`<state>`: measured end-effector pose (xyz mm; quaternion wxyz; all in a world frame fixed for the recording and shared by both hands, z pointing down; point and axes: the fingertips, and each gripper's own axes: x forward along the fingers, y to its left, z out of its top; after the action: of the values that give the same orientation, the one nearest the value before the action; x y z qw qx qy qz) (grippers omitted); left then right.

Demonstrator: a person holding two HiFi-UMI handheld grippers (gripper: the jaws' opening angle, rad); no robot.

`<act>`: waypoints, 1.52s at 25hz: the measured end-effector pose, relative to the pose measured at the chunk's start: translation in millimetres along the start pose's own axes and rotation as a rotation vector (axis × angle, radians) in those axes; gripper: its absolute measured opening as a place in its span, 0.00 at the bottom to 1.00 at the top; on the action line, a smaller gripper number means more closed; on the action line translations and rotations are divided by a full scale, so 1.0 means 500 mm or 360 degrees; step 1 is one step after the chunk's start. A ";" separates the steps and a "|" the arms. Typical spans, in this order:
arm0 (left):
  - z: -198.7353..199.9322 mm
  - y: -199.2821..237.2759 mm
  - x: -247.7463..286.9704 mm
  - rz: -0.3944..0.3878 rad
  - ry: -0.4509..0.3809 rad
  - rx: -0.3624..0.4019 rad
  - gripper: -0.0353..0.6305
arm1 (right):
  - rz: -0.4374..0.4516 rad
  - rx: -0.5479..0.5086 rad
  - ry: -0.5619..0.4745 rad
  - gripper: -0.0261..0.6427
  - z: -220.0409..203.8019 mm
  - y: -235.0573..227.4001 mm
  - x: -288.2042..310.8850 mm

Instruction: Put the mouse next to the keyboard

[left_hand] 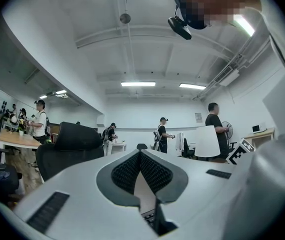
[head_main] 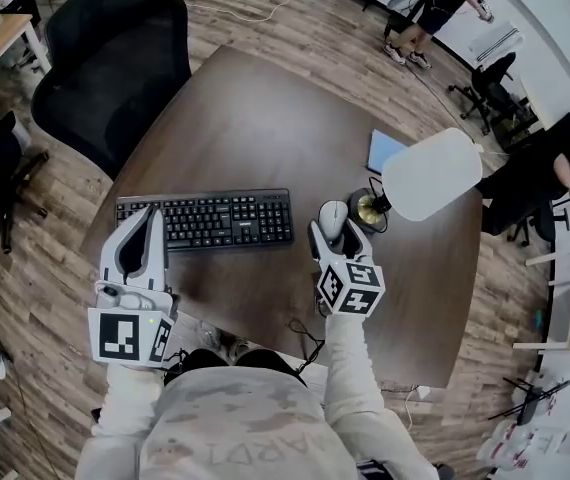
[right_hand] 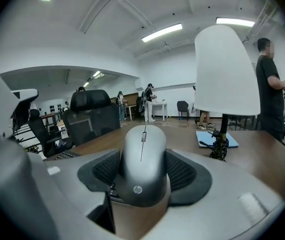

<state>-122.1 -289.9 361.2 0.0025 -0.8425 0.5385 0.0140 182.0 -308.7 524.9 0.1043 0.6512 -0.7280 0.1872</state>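
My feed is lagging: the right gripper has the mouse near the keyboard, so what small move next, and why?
Probably ease it down and open. The right gripper is shut on the mouse, just off the right end of the keyboard; whether it rests on the table is unclear.

Dressed in a pale beige long-sleeved top (head_main: 235, 430) with faint mottling and faded lettering across the chest, with sleeves (head_main: 123, 400) loose down to the wrists. Fitted at each hand with a light grey plastic tool, left gripper (head_main: 152, 215) and right gripper (head_main: 334, 232), both built as two smooth, tapering shells. Lined on the inner faces with black, finely ribbed pads (left_hand: 126, 172). Marked on the outer shells with narrow black slots (left_hand: 47, 212). Capped at the rear with white cubes (head_main: 351, 288) bearing black square markers on every visible face.
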 end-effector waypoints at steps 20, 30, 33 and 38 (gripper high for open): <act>-0.037 0.032 0.009 0.0204 0.0094 0.0024 0.06 | -0.0038 -0.0014 0.0452 0.48 -0.172 -0.083 0.152; -0.048 0.045 0.014 0.0257 0.0132 0.0036 0.06 | -0.0057 -0.0024 0.0622 0.48 -0.232 -0.095 0.188; -0.051 0.049 0.013 0.0272 0.0137 0.0038 0.06 | -0.0059 -0.0024 0.0646 0.48 -0.242 -0.095 0.195; -0.054 0.055 0.010 0.0291 0.0149 0.0038 0.06 | -0.0064 -0.0015 0.0667 0.49 -0.250 -0.093 0.202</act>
<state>-144.2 -306.5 388.3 -0.0138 -0.7895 0.6127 -0.0317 203.4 -353.4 684.7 0.2603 0.6118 -0.6781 0.3130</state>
